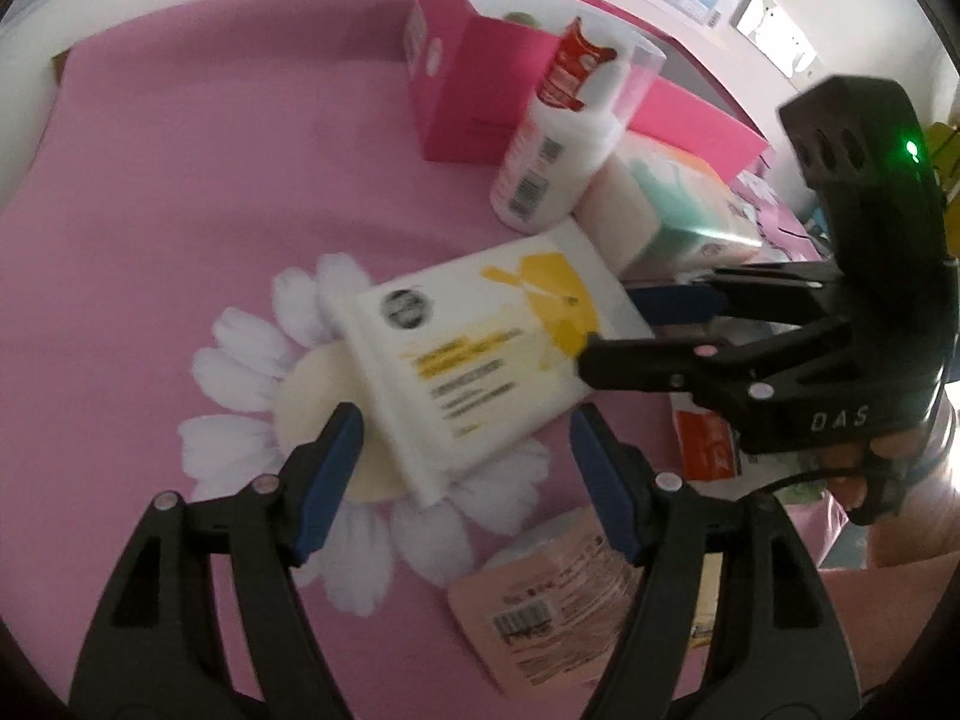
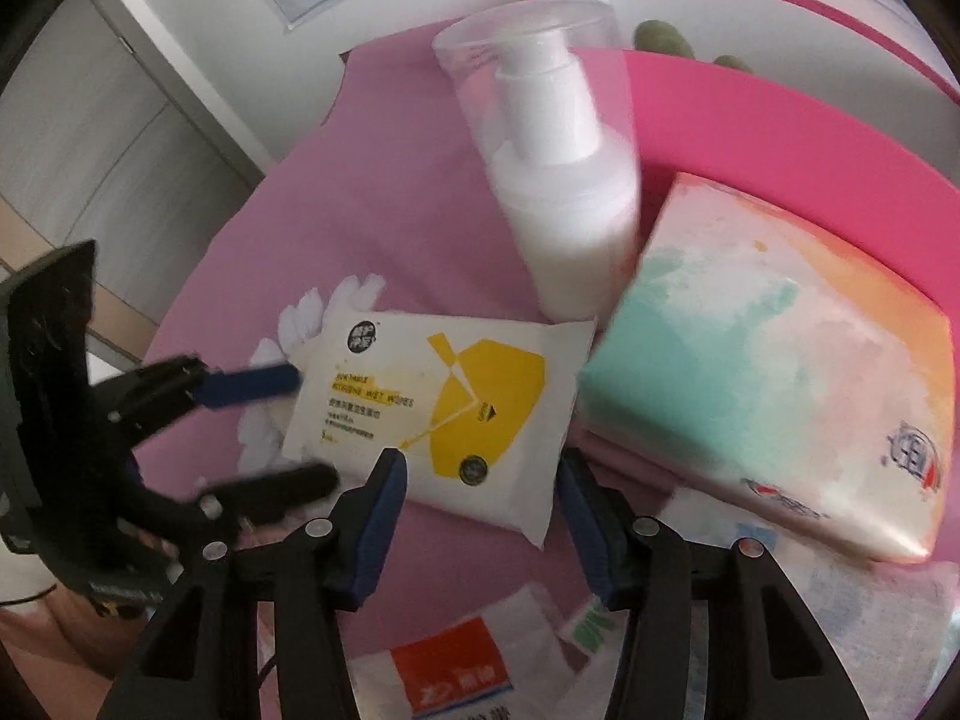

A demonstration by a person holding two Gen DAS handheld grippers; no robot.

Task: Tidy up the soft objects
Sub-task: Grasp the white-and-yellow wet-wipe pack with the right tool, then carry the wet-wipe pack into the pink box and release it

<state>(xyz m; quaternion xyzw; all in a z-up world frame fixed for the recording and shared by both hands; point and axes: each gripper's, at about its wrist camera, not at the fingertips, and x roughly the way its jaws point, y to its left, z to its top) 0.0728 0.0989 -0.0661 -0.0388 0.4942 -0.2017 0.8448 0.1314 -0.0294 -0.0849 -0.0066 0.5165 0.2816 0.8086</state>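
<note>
A white and yellow wet wipes pack (image 1: pixel 474 354) (image 2: pixel 432 414) lies flat on a pink cloth, over a printed daisy (image 1: pixel 240 372). My left gripper (image 1: pixel 468 462) is open, its blue pads either side of the pack's near corner; whether they touch it is unclear. In the right wrist view, the left gripper (image 2: pixel 312 429) straddles the pack's left end. My right gripper (image 2: pixel 480 492) is open around the pack's other end. It reaches in from the right in the left wrist view, where the right gripper (image 1: pixel 612 330) has one finger on each side of that end.
A white pump bottle (image 1: pixel 540 162) (image 2: pixel 564 192) with a clear cap leans just behind the wipes. Beside it lies a pastel tissue pack (image 2: pixel 762 372) (image 1: pixel 672 204), in front of an open pink box (image 1: pixel 456 78) (image 2: pixel 750 114). A peach packet (image 1: pixel 540 618) and an orange-white packet (image 2: pixel 444 672) lie nearer.
</note>
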